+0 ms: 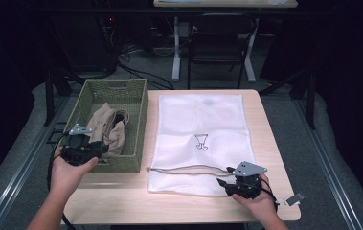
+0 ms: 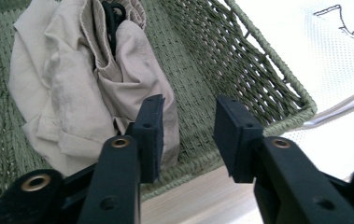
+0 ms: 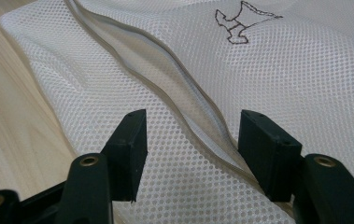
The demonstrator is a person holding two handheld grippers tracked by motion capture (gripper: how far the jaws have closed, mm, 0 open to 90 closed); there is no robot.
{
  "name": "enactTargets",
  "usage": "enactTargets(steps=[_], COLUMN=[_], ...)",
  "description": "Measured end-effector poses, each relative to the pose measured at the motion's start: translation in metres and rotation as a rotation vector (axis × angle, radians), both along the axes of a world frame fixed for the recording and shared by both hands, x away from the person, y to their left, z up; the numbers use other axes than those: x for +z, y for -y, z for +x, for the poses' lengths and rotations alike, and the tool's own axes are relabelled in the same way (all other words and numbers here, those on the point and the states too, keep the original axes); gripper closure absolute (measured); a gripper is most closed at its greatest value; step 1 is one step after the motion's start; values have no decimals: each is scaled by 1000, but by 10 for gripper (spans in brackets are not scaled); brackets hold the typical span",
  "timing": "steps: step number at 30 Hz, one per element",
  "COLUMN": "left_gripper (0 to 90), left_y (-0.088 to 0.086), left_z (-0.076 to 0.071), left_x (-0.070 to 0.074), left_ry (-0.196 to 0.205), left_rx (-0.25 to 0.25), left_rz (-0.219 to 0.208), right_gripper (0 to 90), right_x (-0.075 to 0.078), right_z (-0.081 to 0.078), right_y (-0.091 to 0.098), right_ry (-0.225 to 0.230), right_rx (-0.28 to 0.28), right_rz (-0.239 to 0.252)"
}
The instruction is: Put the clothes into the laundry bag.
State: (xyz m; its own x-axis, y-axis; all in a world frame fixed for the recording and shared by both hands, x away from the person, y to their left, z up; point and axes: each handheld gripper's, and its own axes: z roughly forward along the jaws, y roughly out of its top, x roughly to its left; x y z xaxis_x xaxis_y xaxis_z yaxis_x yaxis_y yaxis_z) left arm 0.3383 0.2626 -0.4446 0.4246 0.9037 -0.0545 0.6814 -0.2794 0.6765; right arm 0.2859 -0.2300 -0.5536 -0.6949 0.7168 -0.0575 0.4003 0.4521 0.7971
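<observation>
A crumpled beige garment (image 1: 109,127) lies in a green woven basket (image 1: 138,96) on the left of the wooden table (image 1: 121,196). My left gripper (image 1: 95,146) hovers at the basket's near left corner. In the left gripper view its jaws (image 2: 188,116) stand open and hold nothing, with the garment (image 2: 72,79) just beyond the left jaw. A white mesh bag (image 1: 200,124) lies flat beside the basket, its zipper opening (image 1: 184,168) gaping near the front. My right gripper (image 1: 224,176) rests at the bag's near right corner, open, its jaws (image 3: 188,140) on either side of the zipper opening (image 3: 184,88).
The basket's near wall (image 2: 268,60) stands between the left gripper and the bag. A small grey and white item (image 1: 295,199) lies at the table's front right corner. A black chair (image 1: 217,38) and a desk stand on the floor behind the table.
</observation>
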Motion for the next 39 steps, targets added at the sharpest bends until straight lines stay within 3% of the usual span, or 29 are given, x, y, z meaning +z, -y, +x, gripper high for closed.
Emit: enactTargets(steps=[7, 9, 10, 19, 26, 30, 31, 32, 35, 36, 37, 39], left_gripper=[527, 512, 504, 480, 492, 498, 486, 478, 461, 461, 401, 400], left_y=[0, -1, -1, -2, -7, -9, -8, -8, -7, -7, -8, -10], left_z=[9, 14, 14, 29, 42, 46, 48, 51, 53, 56, 58, 62], left_x=[6, 8, 8, 13, 16, 16, 16, 16, 15, 15, 14, 13], left_ry=[-11, -50, -50, -75, -97, -64, -62, -99, -99, -108, -124, -134], left_rx=[14, 7, 7, 28, 42, 38, 70, 78, 80, 80, 77, 78], left_rz=[-2, -8, -8, 14, 6, 32, 36, 48, 65, 58, 45, 28], right_gripper=[426, 426, 427, 426, 427, 427, 427, 427, 427, 427, 427, 427], right_x=[0, 0, 0, 0, 0, 0, 0, 0, 0, 0, 0, 0], right_z=[0, 0, 0, 0, 0, 0, 0, 0, 0, 0, 1, 1], right_y=[0, 0, 0, 0, 0, 1, 1, 1, 1, 1, 1, 1], right_ry=[0, -2, -1, -3, -3, -3, -3, -4, -2, -2, 0, -1], right_rx=[1, 1, 3, 2, 1, 3, 4, 4, 5, 5, 6, 6], right_rz=[-1, 0, -2, -2, -1, -2, -2, -2, -1, -1, -2, -2])
